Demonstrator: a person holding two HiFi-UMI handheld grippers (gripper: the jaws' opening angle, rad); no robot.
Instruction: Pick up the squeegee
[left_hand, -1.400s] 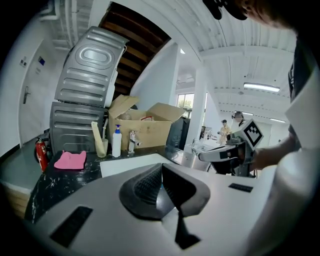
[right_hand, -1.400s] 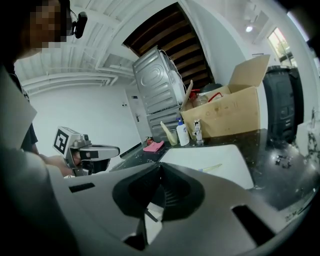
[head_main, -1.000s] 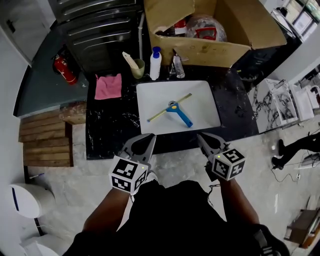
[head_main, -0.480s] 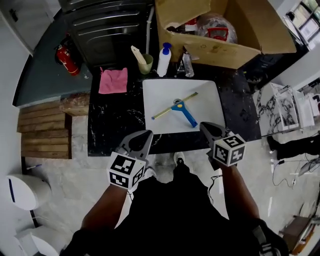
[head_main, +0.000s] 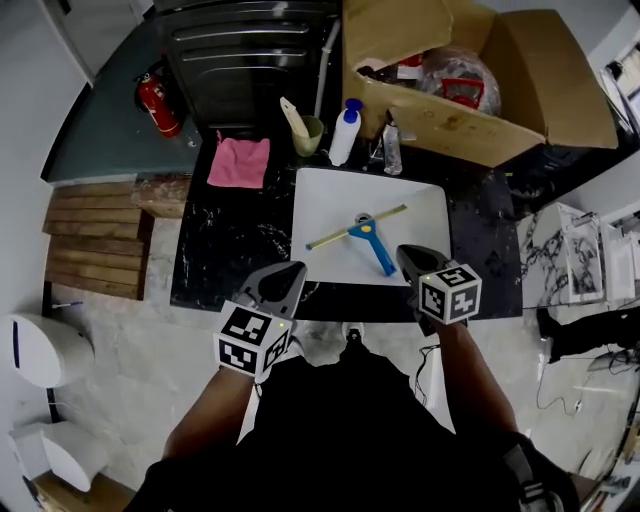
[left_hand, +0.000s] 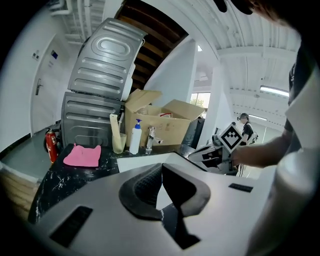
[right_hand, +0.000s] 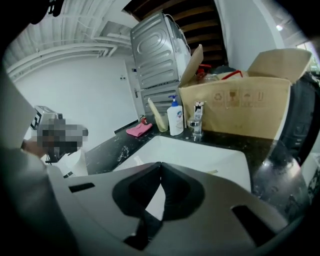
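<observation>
The squeegee (head_main: 364, 233), with a blue handle and a long yellow blade, lies slantwise in the white sink basin (head_main: 325, 195). My right gripper (head_main: 405, 253) is shut and empty over the basin's near right rim, just right of the blue handle's end. In the right gripper view its jaws (right_hand: 160, 164) meet at the tips, with the white basin (right_hand: 200, 155) beyond them. My left gripper (head_main: 291, 272) is shut and empty at the counter's front edge, left of the basin. The left gripper view shows its jaws (left_hand: 161, 165) closed tip to tip.
A pink cloth (head_main: 240, 162), a cup with a brush (head_main: 305, 130), a soap bottle (head_main: 344, 132) and a faucet (head_main: 390, 145) stand behind the basin on the black counter (head_main: 230, 250). An open cardboard box (head_main: 480, 90) sits at the back right, a fire extinguisher (head_main: 160, 103) at the left.
Both grippers have moved forward toward the sink. The right one went further and now reaches the basin's near rim. Both stay shut.
</observation>
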